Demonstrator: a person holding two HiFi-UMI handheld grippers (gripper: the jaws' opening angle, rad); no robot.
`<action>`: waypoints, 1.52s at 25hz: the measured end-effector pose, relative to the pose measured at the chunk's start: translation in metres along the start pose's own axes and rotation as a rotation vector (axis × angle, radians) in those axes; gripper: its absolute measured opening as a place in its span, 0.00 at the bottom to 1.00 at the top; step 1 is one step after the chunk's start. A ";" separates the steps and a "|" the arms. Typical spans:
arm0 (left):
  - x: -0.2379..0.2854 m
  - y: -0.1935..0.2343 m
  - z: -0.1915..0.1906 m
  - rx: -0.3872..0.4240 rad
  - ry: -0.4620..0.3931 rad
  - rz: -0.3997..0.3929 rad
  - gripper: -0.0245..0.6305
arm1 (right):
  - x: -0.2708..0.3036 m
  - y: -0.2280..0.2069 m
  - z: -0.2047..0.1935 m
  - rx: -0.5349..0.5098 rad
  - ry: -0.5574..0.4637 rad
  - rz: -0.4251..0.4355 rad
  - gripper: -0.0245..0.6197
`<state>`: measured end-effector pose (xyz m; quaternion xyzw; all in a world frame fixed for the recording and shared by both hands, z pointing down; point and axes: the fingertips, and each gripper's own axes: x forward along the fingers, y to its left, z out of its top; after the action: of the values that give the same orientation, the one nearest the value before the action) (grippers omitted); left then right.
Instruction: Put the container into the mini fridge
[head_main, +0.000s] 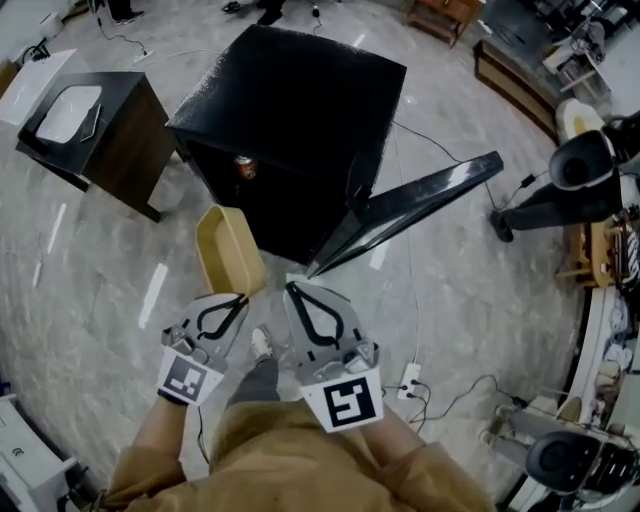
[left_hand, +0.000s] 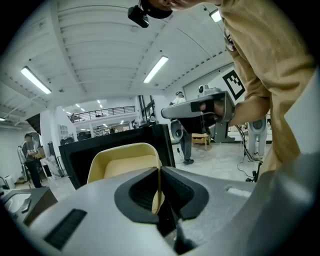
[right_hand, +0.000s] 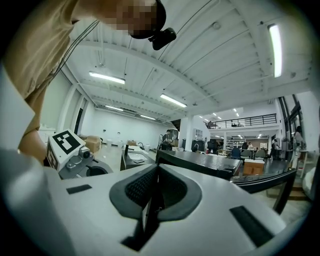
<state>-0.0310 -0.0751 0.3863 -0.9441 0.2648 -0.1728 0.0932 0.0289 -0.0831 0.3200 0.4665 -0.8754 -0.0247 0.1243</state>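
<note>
The container (head_main: 228, 250) is a tan, open plastic tub, tilted in front of the black mini fridge (head_main: 290, 110). My left gripper (head_main: 243, 297) is shut on the tub's near rim. In the left gripper view the thin rim runs between the closed jaws of the left gripper (left_hand: 160, 172), with the container (left_hand: 122, 162) rising beyond them. The fridge door (head_main: 420, 205) hangs wide open to the right. A red can (head_main: 244, 166) stands inside the fridge. My right gripper (head_main: 290, 288) is shut and empty beside the left one, pointing at the fridge (right_hand: 200, 162).
A dark side table (head_main: 95, 130) with a white tray stands at the left. A power strip (head_main: 410, 378) and cables lie on the floor at the right. Black stands (head_main: 570, 190) and furniture line the right side. The person's shoe (head_main: 261, 343) is below the grippers.
</note>
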 end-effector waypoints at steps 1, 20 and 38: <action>0.006 0.003 -0.007 0.009 0.013 -0.013 0.07 | 0.006 -0.002 -0.003 0.004 -0.004 -0.005 0.04; 0.076 0.030 -0.093 0.244 0.149 -0.223 0.07 | 0.071 -0.009 -0.075 0.091 0.042 -0.060 0.04; 0.126 0.048 -0.163 0.444 0.203 -0.311 0.07 | 0.110 0.006 -0.130 0.152 0.094 -0.064 0.04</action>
<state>-0.0137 -0.1966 0.5585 -0.9077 0.0805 -0.3325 0.2429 -0.0035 -0.1610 0.4686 0.5031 -0.8525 0.0595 0.1285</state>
